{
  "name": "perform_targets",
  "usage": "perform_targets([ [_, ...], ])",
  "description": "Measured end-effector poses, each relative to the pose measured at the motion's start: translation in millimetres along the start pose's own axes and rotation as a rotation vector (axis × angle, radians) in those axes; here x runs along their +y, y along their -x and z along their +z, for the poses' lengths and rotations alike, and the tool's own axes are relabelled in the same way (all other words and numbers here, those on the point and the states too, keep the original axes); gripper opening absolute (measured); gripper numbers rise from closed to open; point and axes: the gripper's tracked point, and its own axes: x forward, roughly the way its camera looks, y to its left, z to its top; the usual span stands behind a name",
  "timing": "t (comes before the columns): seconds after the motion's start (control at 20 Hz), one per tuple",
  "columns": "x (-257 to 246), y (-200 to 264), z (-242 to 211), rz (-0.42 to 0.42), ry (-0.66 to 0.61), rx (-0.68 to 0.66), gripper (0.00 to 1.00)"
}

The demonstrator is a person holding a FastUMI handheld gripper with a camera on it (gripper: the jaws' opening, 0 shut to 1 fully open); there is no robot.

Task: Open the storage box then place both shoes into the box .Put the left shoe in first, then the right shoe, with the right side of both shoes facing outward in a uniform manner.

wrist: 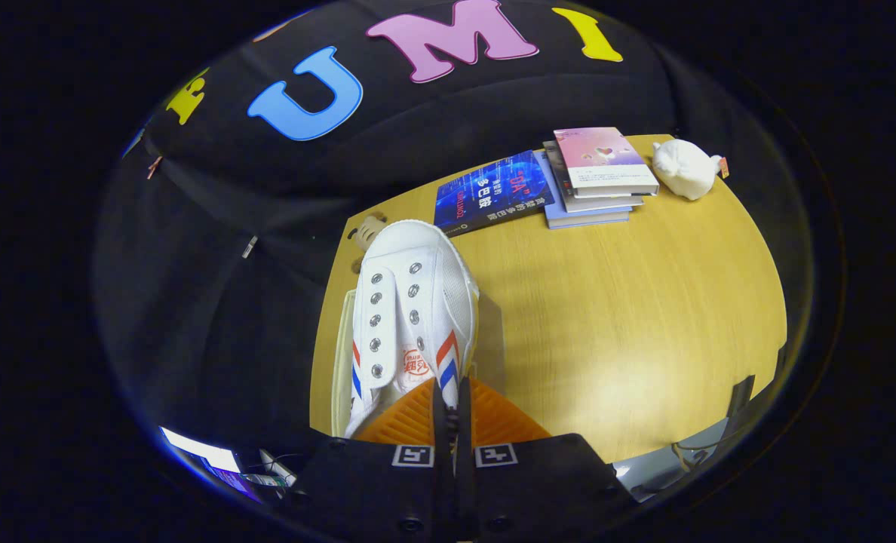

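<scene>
The tongs [452,411] are pinching the heel collar of the white shoe [410,309], which is hanging left of frame centre above the bench [629,302] edge; judged risk: this thin edge grip is allowing the shoe to swing or slip.

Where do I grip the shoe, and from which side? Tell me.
Grip the shoe by its thin side wall at the stripes, beside the opening, coming from the heel end along its length. That wall is thin enough to pinch, while the body looks too wide. The gripper is shut on it there, with the toe pointing away over the table.
</scene>
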Motion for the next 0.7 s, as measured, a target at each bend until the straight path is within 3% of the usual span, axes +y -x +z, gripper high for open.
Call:
perform_targets([
  [0.2, 23.9, -21.3, -16.2, -0.011, 0.026, 0.041, 0.05],
  [0.6, 21.0, -66.0, -34.7, -0.122, 0.049, 0.102, 0.05],
  [0.7, 24.5, -72.2, -39.6, -0.119, 0.063, 0.117, 0.13],
])
